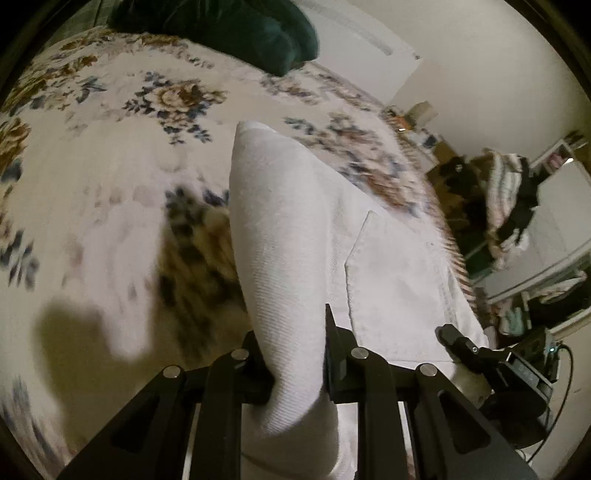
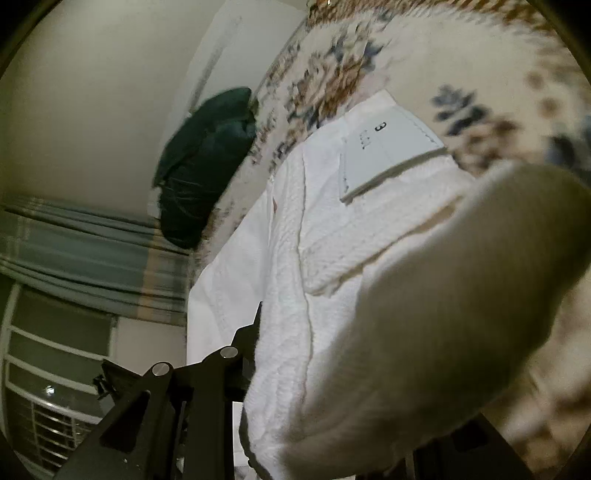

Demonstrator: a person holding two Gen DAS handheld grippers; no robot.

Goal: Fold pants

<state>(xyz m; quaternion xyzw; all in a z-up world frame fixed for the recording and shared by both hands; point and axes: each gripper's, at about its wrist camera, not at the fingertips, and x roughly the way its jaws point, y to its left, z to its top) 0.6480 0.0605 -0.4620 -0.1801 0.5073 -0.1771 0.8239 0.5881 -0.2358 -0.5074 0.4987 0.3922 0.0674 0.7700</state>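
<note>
White pants (image 1: 295, 229) lie on a floral bedspread (image 1: 110, 147), with a back pocket (image 1: 399, 280) showing. My left gripper (image 1: 295, 354) is shut on a raised fold of the pants' fabric. My right gripper (image 1: 465, 347) shows at the pants' right edge in the left wrist view. In the right wrist view the white pants (image 2: 332, 295) fill the middle, with a size label (image 2: 388, 151) on the waistband. My right gripper (image 2: 332, 424) is shut on bunched white fabric, which hides its right finger.
A dark green pillow (image 1: 229, 29) lies at the far end of the bed and also shows in the right wrist view (image 2: 207, 162). Cluttered shelves and clothes (image 1: 509, 206) stand past the bed's right edge. A white wire rack (image 2: 48, 406) stands low at the left.
</note>
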